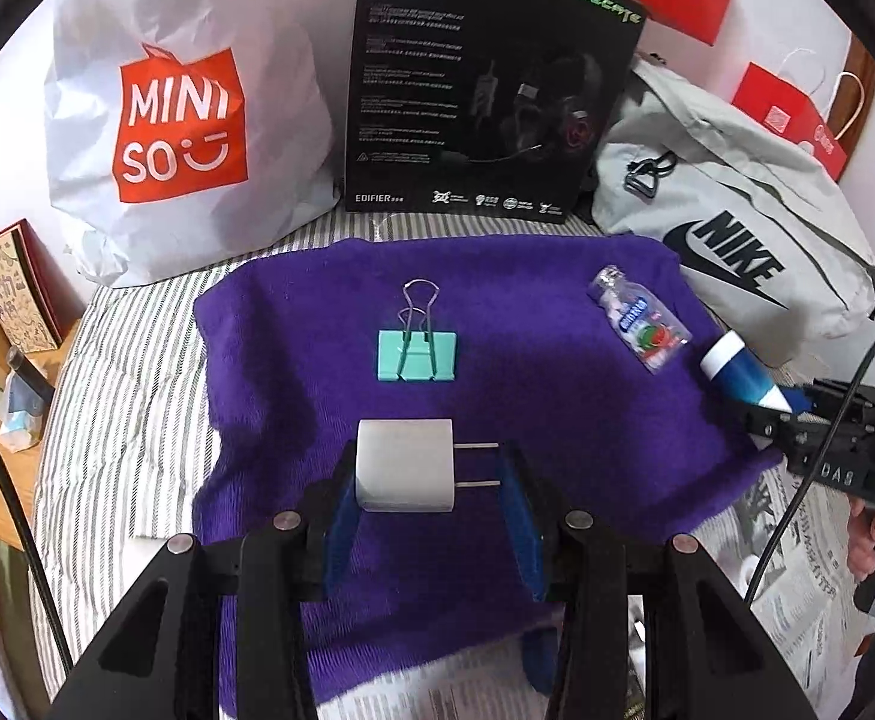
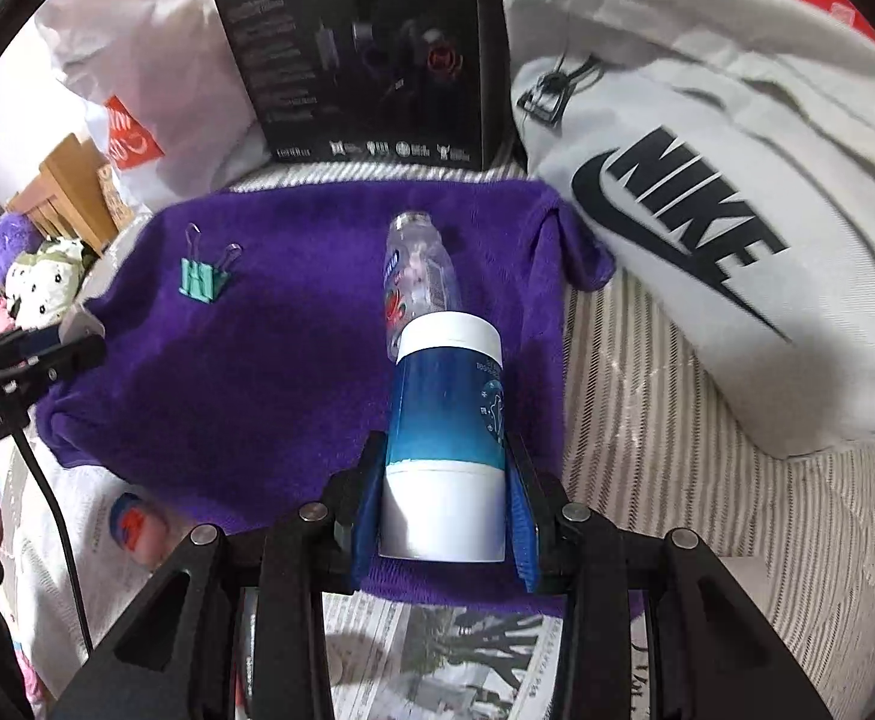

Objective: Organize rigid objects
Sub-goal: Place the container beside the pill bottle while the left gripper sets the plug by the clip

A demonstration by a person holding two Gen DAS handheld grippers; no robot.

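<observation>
My left gripper (image 1: pixel 428 480) is shut on a white plug charger (image 1: pixel 404 464), its prongs pointing right, held over the purple towel (image 1: pixel 293 372). A teal binder clip (image 1: pixel 417 354) lies on the towel beyond it. A small clear bottle (image 1: pixel 641 319) lies at the towel's right. My right gripper (image 2: pixel 444 495) is shut on a blue-and-white tube (image 2: pixel 449 414), which also shows in the left wrist view (image 1: pixel 743 375). In the right wrist view the clear bottle (image 2: pixel 419 276) lies just beyond the tube and the clip (image 2: pixel 200 282) lies at the far left.
A white Miniso bag (image 1: pixel 179 126), a black headset box (image 1: pixel 485 84) and a grey Nike bag (image 1: pixel 731 228) stand along the back. Newspaper (image 2: pixel 437 654) lies in front of the towel on the striped bedding (image 1: pixel 113 420). A small red-and-blue jar (image 2: pixel 131 525) sits on it.
</observation>
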